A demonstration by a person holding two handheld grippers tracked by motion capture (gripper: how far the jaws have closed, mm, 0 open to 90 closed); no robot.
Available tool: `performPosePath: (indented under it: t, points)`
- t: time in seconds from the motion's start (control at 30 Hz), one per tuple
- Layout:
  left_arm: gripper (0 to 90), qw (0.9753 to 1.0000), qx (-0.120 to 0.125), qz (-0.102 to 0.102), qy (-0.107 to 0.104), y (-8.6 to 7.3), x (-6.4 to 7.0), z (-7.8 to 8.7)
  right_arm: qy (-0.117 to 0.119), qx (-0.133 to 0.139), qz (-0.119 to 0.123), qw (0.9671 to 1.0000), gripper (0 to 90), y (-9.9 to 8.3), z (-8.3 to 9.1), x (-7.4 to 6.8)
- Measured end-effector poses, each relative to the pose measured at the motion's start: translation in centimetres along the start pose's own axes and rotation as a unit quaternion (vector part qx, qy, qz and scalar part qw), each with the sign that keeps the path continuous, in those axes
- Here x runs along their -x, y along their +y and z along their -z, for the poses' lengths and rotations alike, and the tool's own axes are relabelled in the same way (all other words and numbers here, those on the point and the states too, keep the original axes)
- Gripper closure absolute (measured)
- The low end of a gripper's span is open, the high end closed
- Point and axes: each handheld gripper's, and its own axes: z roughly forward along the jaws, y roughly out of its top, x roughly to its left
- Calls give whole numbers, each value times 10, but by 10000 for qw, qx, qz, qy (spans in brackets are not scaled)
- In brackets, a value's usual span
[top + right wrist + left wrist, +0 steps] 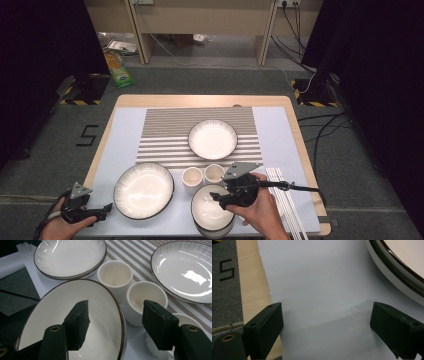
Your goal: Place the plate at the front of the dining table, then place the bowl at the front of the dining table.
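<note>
Lab: black curtains [35,60], floor tape [75,102]

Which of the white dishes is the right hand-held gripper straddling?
The near bowl, at the table's front edge: its rim sits between the right hand-held gripper jaws.

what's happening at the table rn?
A person holds a tool in each hand over a table set with crockery. The right tool hovers open astride the rim of the near bowl, beside two cups. The left tool is open over the mat, just short of the large plate.
</note>
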Motion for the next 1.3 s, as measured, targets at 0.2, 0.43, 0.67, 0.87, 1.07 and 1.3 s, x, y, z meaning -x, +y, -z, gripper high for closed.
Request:
performPosePath:
  t: [0.2,0.43,0.67,0.87,1.07,1.3]
  points:
    - [101,10000,-4,4,7,0,0,0,6,-19,18,10000,391,0,-1,0]
    - [100,10000,5,2,3,0,0,0,35,-34,20,10000,405,0,0,0]
    - [100,10000,34,6,12,-1,0,0,52,-109,73,9999,484,0,-3,0]
    - [100,10000,39,4,9,-1,0,0,31,-268,129,9996,552,0,-6,0]
    - [101,10000,41,4,9,-1,0,0,18,-411,157,9990,577,1,-9,1]
    - [100,10000,38,2,10,-1,0,0,36,-501,142,9986,607,2,-12,2]
